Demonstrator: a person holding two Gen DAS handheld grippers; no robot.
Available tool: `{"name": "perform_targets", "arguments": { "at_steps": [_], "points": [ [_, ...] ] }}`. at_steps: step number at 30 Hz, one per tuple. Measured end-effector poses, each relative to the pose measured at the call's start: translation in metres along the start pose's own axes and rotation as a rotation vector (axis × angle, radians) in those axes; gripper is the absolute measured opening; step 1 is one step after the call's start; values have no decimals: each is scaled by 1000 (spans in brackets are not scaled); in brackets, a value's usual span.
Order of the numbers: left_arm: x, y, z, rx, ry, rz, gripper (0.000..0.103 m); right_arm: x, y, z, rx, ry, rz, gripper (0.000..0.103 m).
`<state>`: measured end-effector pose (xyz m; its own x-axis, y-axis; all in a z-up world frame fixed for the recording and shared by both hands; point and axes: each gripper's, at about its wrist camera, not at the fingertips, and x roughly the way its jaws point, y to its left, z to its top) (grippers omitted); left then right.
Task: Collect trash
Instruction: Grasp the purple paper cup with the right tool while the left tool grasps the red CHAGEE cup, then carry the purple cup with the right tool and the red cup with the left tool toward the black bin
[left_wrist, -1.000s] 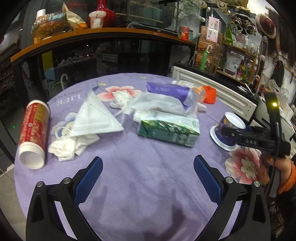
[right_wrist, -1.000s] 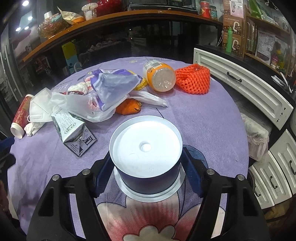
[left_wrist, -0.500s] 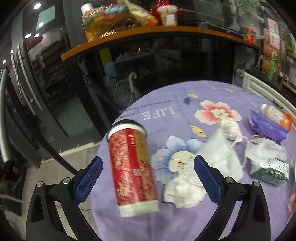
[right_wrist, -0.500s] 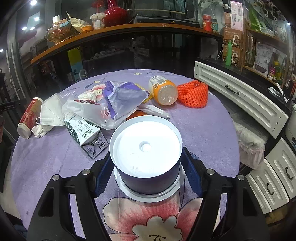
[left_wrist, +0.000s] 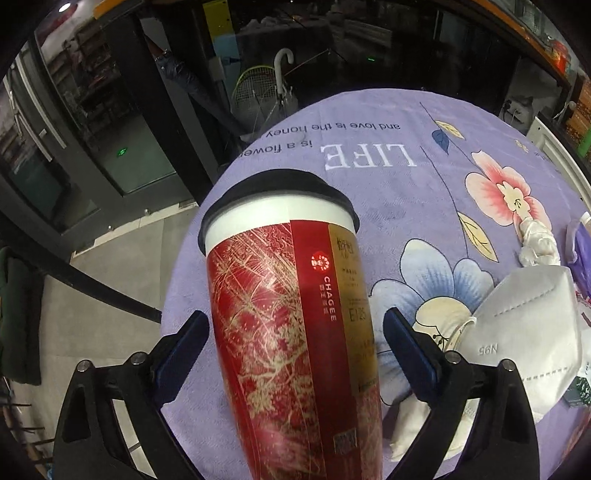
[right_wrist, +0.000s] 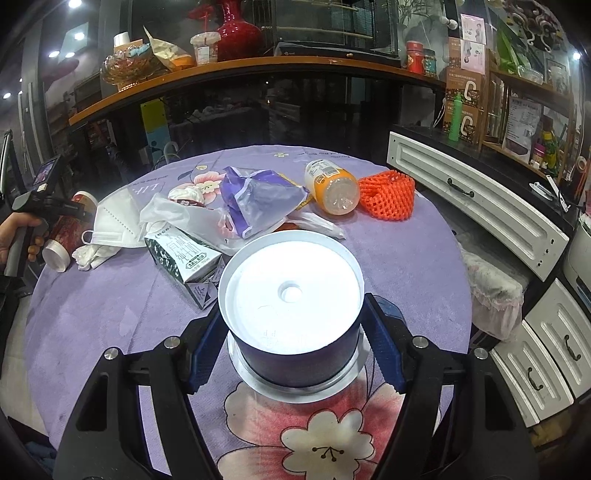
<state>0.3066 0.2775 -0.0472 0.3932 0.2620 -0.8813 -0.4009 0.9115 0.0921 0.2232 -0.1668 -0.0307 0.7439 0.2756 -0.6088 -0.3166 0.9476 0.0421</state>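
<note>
Red paper cup (left_wrist: 291, 332) lying between left hand-held gripper (left_wrist: 295, 332) fingers, untouched

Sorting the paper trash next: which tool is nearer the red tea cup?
Left. The left tool has its fingers either side of the red tea cup, not yet closed. The right tool is across the table, holding the blue tub.

Red paper cup (left_wrist: 295, 332) (black lid, "CHAGEE" print) lies on its side at the surface edge. White N95 mask (left_wrist: 524, 332) lies beside it. Dark tub (right_wrist: 295, 317) stands inverted, white base up.
</note>
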Motion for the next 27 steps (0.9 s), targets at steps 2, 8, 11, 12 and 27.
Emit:
{"name": "perform_targets", "arguments": {
  "at_steps": [2, 8, 11, 12, 27],
  "points": [
    [4, 1, -1, -7, 23, -18, 84, 1, 1, -1, 0, 1, 0, 71],
    [5, 10, -4, -34, 23, -47, 77, 1, 0, -4, 15, -1, 5, 71],
    [0, 13, -10, -53, 5, -73, 77, -3, -1, -6, 19, -7, 5, 71],
    [-4, 14, -13, -60, -7, -81, 77, -4, -1, -6, 21, -10, 6, 71],
    [-109, -14, -87, -18, -346, -153, 76, -32, -21, -37, 104, -43, 32, 71]
  ]
}}
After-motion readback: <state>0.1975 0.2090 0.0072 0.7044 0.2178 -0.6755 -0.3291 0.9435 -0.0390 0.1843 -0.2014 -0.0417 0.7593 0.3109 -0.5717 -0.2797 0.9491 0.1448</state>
